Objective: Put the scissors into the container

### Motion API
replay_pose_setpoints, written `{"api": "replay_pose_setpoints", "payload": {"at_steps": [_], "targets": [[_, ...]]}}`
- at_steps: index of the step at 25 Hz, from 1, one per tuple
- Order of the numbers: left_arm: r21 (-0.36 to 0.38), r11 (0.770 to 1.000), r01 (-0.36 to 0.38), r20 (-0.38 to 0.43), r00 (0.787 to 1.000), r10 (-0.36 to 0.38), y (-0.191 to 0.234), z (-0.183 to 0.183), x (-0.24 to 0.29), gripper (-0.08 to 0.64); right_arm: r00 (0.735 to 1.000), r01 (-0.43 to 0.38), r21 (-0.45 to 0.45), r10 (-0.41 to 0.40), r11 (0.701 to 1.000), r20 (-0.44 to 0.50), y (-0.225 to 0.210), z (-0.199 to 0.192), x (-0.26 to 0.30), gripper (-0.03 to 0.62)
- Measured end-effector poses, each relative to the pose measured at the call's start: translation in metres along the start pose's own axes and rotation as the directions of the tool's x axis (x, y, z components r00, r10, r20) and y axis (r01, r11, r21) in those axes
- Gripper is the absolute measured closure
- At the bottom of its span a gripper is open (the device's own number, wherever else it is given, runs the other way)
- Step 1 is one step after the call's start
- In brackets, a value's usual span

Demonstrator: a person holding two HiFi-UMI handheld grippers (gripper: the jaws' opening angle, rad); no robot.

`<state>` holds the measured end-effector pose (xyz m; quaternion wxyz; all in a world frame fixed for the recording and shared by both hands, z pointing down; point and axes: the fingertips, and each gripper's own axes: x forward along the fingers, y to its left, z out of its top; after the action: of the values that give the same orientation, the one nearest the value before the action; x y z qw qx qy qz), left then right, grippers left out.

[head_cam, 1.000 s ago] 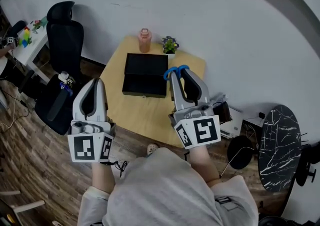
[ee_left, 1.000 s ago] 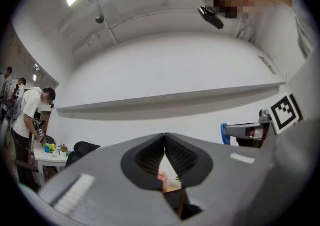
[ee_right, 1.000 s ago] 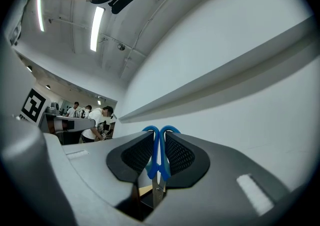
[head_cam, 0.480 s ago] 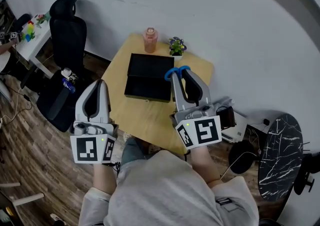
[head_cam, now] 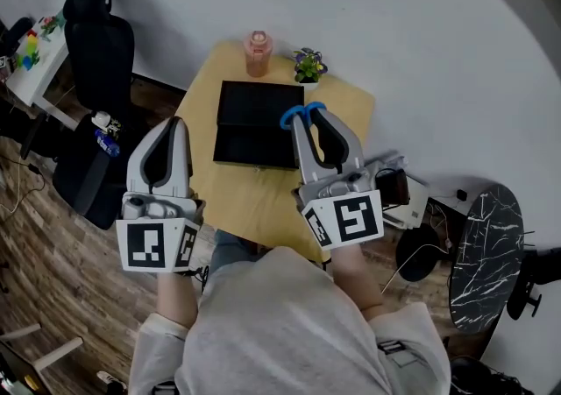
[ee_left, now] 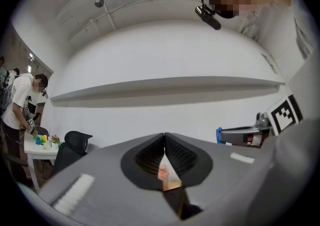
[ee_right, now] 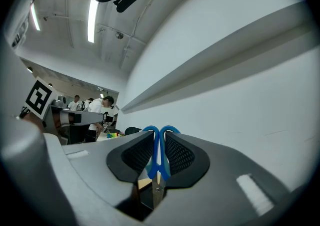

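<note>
The scissors [head_cam: 296, 114], with blue handles, are held between the jaws of my right gripper [head_cam: 303, 118], handles pointing away from me. In the right gripper view the blue scissors [ee_right: 159, 156] stand upright between the shut pads. In the head view they hang over the right edge of the black rectangular container [head_cam: 252, 123] on the wooden table [head_cam: 254, 196]. My left gripper [head_cam: 177, 123] hovers over the table's left edge, shut and empty. The left gripper's [ee_left: 164, 138] pads meet, with nothing between them.
A pink bottle [head_cam: 256, 52] and a small potted plant [head_cam: 307, 64] stand at the table's far edge by the white wall. A black office chair [head_cam: 95, 43] is on the left. A white box with devices [head_cam: 399, 192] sits to the right of the table.
My right gripper with the scissors has drifted slightly left, from beside the container to over its right edge. The left gripper has barely moved.
</note>
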<state>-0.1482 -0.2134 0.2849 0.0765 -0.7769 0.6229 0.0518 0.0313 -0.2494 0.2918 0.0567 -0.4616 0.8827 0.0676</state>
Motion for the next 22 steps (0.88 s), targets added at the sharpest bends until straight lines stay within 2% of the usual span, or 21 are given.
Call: {"api": "replay_pose_setpoints", "payload": {"at_steps": [13, 17, 20, 22], "targets": [[-0.019, 0.997, 0.079, -0.026, 0.997, -0.079, 0.031, -0.017, 0.05, 0.5, 0.991, -0.045, -0.052, 0.038, 0.998, -0.132, 0.017, -0.057, 0.049, 0.518], [-0.024, 0.997, 0.077, -0.043, 0.996, -0.078, 0.043, -0.026, 0.058, 0.5, 0.978, -0.075, -0.063, 0.061, 0.995, -0.2, 0.024, -0.085, 0.06, 0.52], [-0.029, 0.997, 0.069, -0.057, 0.996, -0.071, 0.051, -0.032, 0.06, 0.5, 0.957, -0.11, -0.076, 0.085, 0.991, -0.278, 0.03, -0.11, 0.063, 0.52], [-0.033, 0.997, 0.063, -0.065, 0.996, -0.065, 0.056, -0.036, 0.061, 0.5, 0.952, -0.127, -0.079, 0.099, 0.989, -0.289, 0.034, -0.123, 0.066, 0.52]]}}
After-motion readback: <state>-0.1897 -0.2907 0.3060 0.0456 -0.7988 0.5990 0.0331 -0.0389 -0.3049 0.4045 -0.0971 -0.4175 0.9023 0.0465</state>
